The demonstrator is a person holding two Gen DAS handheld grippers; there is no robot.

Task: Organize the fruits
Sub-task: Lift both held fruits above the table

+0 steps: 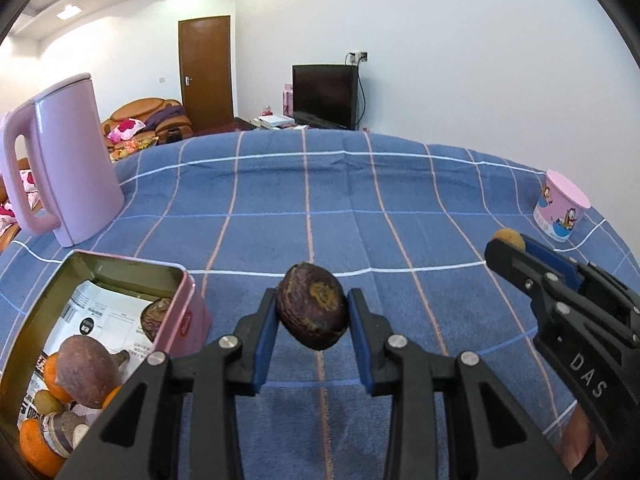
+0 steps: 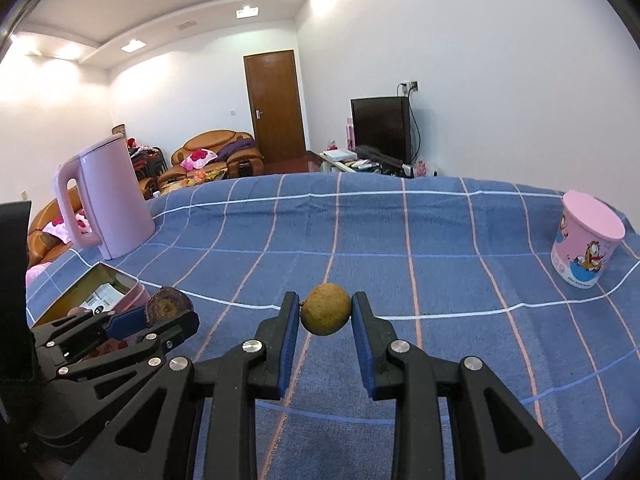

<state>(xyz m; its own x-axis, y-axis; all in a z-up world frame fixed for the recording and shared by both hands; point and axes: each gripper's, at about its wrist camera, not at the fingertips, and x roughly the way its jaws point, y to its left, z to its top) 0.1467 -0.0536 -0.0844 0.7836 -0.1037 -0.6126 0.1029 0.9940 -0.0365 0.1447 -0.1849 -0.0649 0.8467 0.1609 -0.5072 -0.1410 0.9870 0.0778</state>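
Your left gripper (image 1: 312,312) has its fingers clenched on a dark purple-brown wrinkled round fruit (image 1: 313,311), held in the air just right of the open pink rectangular tin (image 1: 188,308), which already holds oranges and other fruit. Your right gripper (image 2: 325,314) grips a small yellow-brown round fruit (image 2: 325,309) above the blue checked cloth-covered surface (image 2: 440,240). Carry each fruit over the tin's rim before lowering, and let go only once it is inside. Mind the near wall of the tin and the other gripper alongside; the middle of the cloth lies open, with the pink kettle (image 1: 64,160) and pink cartoon cup (image 2: 586,240) well apart.
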